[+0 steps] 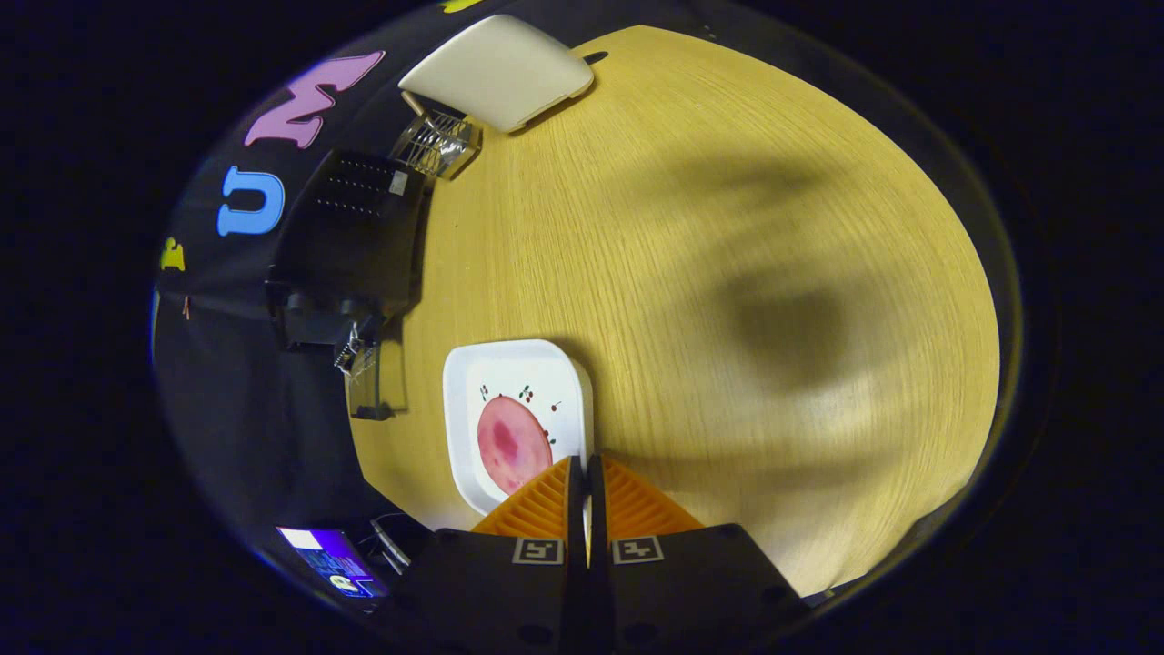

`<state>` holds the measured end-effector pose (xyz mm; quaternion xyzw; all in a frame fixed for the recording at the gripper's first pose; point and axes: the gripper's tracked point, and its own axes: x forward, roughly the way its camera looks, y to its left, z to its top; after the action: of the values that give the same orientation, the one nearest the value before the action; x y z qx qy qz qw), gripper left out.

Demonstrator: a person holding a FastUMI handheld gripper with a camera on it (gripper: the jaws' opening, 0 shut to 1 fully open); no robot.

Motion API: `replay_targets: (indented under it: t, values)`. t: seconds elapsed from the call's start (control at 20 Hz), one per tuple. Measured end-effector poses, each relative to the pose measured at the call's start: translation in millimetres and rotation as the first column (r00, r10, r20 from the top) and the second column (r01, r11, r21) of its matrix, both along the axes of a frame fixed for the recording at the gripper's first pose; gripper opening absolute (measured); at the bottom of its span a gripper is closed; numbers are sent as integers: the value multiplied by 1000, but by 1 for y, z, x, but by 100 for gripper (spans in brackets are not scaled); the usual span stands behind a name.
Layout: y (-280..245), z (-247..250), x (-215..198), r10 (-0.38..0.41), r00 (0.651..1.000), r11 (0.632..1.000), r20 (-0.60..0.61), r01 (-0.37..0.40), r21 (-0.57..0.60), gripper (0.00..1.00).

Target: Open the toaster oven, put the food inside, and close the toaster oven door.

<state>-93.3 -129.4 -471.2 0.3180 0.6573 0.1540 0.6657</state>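
Note:
I look down on a wooden table (691,273) from well above. My gripper (585,473) is shut, its fingers pressed together with nothing between them. Just ahead of the fingertips and slightly left lies a white square plate (546,373) holding a round pink slice of food (512,444); the fingertips overlap the plate's near corner in the view. Beyond the plate, at the table's left side, stands the black toaster oven (350,236), seen from the top. A glass panel with a dark handle (368,387) juts from its near end toward the plate and looks like the door hanging open.
A shiny wire rack (438,141) stands past the oven, and a white rectangular board (500,68) lies beyond that at the table's far end. A lit screen (332,559) sits off the table beside my gripper's body. A broad shadow falls on the table's right half.

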Motion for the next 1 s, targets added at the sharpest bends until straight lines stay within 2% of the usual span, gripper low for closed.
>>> replay_targets:
  t: [0.25, 0.6, 1.0]
  values:
    - [13, 41, -2, -124, 992, 987, 23, 121, 110, 5]
    - [67, 93, -30, -196, 981, 972, -11, 196, 131, 5]
    - [179, 132, -41, -231, 973, 961, -1, 228, 158, 5]
